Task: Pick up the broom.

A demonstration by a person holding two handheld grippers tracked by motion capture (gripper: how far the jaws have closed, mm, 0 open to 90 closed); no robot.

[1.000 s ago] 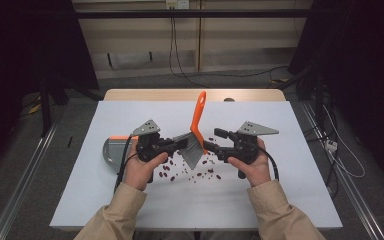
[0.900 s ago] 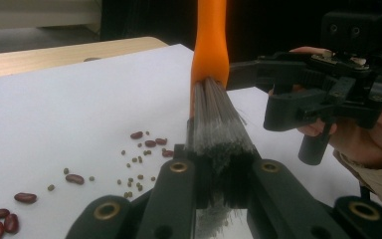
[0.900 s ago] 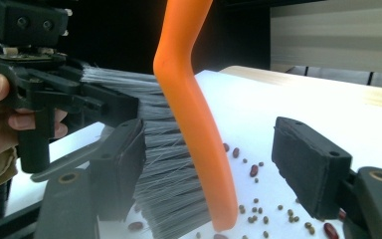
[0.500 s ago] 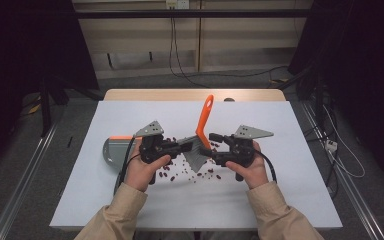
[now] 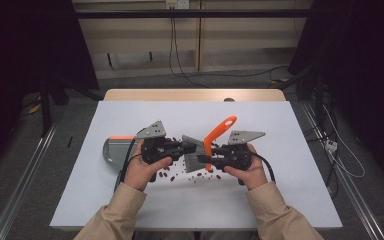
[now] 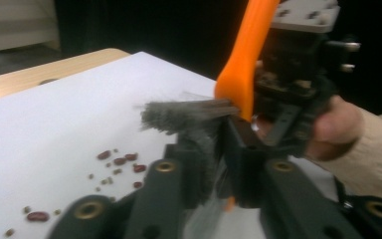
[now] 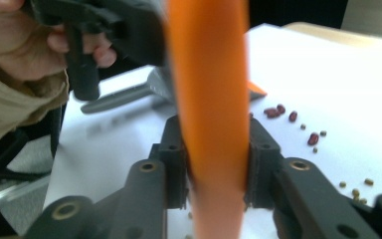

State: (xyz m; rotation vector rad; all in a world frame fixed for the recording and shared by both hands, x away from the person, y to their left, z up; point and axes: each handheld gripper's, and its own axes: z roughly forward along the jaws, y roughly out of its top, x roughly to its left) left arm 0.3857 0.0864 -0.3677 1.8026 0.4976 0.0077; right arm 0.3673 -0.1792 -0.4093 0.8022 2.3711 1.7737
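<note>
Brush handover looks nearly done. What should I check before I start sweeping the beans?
1. Right gripper on handle: jaws have just closed, pads press both sides. Ok.
2. Left gripper free of bristles: jaws have just been opening slightly, with the bristles between them. Whether the pads press: cannot tell.
3. Beans within reach: scattered on the table under both grippers. Ok.
4. Dustpan ready: lies at the left, beyond the left hand. Which way its mouth faces: cannot tell.
5. Bristles down on the table: head is held up between the grippers. Not ok.
</note>
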